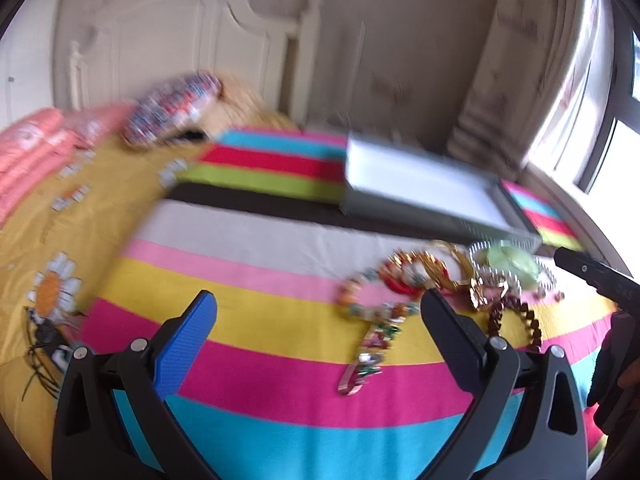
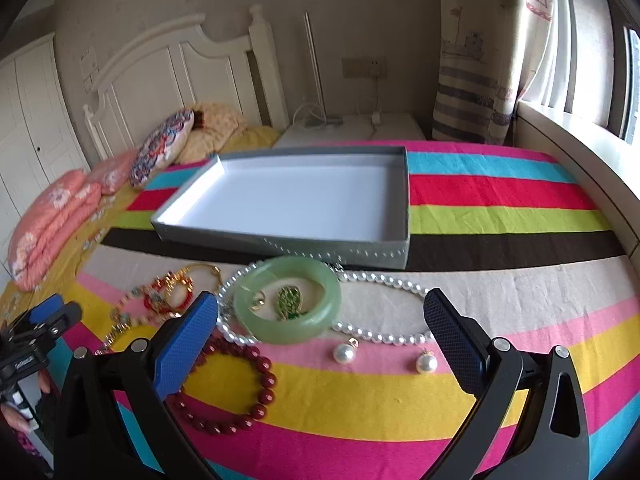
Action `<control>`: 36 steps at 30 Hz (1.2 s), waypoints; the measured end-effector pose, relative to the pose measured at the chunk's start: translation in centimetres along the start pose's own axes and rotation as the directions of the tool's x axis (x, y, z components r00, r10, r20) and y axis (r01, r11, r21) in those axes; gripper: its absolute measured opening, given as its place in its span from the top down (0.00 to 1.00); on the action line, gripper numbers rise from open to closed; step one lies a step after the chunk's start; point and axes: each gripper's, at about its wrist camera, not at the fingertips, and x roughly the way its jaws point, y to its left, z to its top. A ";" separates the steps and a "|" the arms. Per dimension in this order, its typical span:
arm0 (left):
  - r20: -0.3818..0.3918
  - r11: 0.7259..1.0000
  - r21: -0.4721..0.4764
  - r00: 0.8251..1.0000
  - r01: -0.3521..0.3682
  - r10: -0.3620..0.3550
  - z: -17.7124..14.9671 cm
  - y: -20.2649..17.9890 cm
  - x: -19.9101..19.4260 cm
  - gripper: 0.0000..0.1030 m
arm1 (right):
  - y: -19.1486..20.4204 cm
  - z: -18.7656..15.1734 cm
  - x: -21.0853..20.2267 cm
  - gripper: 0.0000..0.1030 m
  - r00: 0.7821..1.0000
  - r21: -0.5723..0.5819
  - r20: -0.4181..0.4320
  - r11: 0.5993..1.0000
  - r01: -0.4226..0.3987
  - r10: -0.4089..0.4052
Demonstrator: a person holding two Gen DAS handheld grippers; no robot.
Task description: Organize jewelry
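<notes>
While both tools hover above the striped bedspread (image 2: 500, 216), I see my right gripper (image 2: 320, 320) spread wide and empty, and my left gripper (image 1: 320, 312) just as wide, gripping nothing. A grey tray (image 2: 402, 204) sits empty on the far side. Near it lies the jewelry: a green bangle (image 2: 248, 304) overlapping the pearl necklace (image 2: 380, 280), a red bead bracelet (image 2: 264, 380) nearer left, two pearl earrings (image 2: 344, 354) nearer right, gold pieces (image 2: 176, 284) far left.
</notes>
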 end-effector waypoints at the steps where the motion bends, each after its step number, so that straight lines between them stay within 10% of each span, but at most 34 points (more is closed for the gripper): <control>1: 0.048 1.000 0.004 0.999 -0.020 0.020 -0.1 0.4 -1.2 0.02 | 0.2 -0.1 -0.4 0.04 1.000 0.003 0.027 1.000 0.007 -0.007; 6: 0.218 0.997 0.042 0.975 -0.064 0.053 0.8 0.5 -5.5 0.02 | 1.8 -0.4 -4.2 0.04 0.972 -0.003 0.230 0.999 0.048 -0.045; 13: 0.343 0.992 0.081 0.937 -0.094 0.061 1.1 -1.6 -8.6 0.02 | 3.0 -0.3 -4.4 0.04 0.973 -0.036 0.222 0.997 0.066 -0.057; 23: 0.226 0.987 0.123 0.971 -0.103 0.073 0.0 -1.5 -6.2 0.02 | 4.2 -0.3 3.5 0.04 0.992 -0.145 -0.091 0.986 0.078 -0.092; 36: 0.067 0.987 0.154 0.997 -0.035 0.025 -0.7 -0.9 -3.2 0.02 | 2.8 0.4 7.8 0.08 0.972 -0.068 -0.219 0.995 0.071 -0.084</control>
